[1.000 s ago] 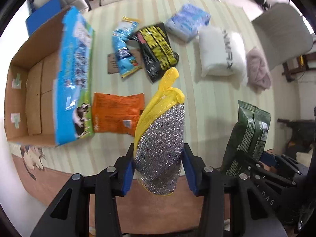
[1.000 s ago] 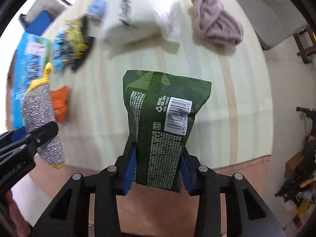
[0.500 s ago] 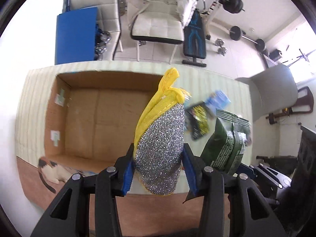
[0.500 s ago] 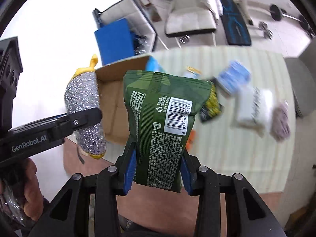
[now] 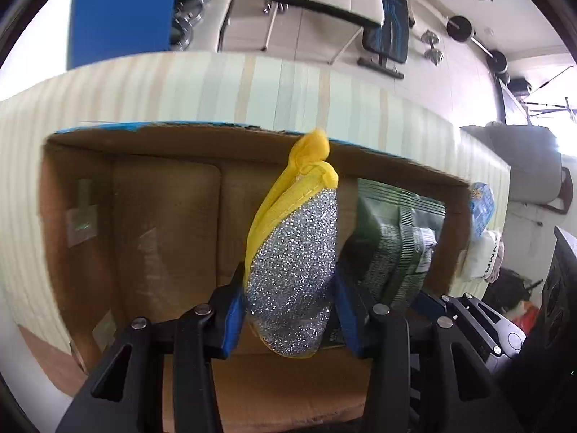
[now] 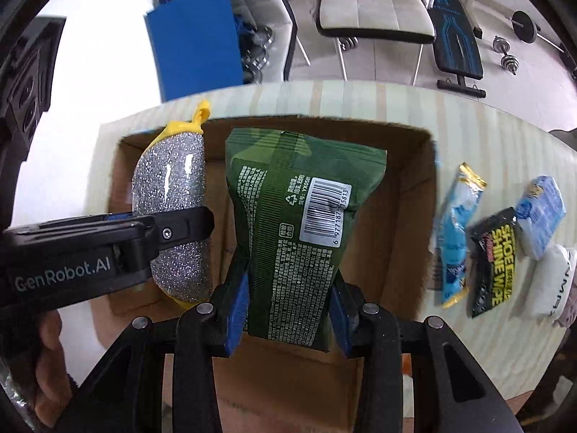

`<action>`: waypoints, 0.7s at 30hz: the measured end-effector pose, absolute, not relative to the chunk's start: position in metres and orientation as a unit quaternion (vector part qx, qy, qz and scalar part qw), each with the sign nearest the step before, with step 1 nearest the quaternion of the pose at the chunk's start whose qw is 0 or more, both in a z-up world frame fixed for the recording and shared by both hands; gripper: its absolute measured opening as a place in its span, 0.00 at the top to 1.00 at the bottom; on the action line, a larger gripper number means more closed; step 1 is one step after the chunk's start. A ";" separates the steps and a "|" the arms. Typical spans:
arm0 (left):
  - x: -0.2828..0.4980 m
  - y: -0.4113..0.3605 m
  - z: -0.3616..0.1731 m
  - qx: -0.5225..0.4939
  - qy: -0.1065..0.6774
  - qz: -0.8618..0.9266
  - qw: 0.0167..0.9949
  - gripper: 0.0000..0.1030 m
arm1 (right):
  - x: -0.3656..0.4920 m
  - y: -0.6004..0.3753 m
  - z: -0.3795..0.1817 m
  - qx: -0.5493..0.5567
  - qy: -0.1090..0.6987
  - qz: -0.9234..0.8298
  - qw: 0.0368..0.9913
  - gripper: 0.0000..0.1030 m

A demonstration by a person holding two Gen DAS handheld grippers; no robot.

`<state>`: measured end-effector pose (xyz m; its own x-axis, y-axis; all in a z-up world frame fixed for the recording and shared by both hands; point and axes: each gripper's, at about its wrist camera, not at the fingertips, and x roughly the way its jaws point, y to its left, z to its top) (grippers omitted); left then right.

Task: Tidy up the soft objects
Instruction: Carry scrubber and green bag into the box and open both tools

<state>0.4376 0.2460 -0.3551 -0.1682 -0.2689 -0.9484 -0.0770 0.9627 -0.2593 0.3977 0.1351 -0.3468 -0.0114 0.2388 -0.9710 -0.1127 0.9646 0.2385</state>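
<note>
I hold both loads above cardboard box (image 6: 404,216) for drop-in: left gripper (image 5: 288,310) clamps glitter scrub sponge (image 5: 295,263); right gripper (image 6: 288,310) clamps green snack pouch (image 6: 299,223).

Sponge (image 6: 169,213) left of packet (image 6: 295,231), above box (image 6: 404,216)

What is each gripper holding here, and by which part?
Left gripper clamps the glittery silver scrub pad by its lower end, yellow tip away. Right gripper clamps the green packet near its bottom edge.
</note>
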 end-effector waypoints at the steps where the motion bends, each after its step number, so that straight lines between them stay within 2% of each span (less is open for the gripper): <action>1: 0.440 0.245 -0.365 -0.109 0.768 -0.080 0.626 0.59 | 0.400 0.141 -0.354 0.038 0.705 0.121 0.697 0.59; 8: 0.446 0.240 -0.408 -0.098 0.790 -0.098 0.597 0.59 | 0.419 0.158 -0.402 0.024 0.730 0.091 0.677 0.59; 16: 0.441 0.230 -0.416 -0.069 0.798 -0.113 0.589 0.56 | 0.427 0.160 -0.419 0.014 0.731 0.071 0.678 0.58; 21: 0.436 0.236 -0.401 -0.055 0.795 -0.107 0.595 0.44 | 0.428 0.147 -0.425 0.015 0.728 0.062 0.682 0.47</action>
<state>0.4361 0.2364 -0.4011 -0.2860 -0.2143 -0.9340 0.0405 0.9711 -0.2352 0.4283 0.1469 -0.4250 -0.0692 0.1071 -0.9918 -0.0630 0.9918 0.1115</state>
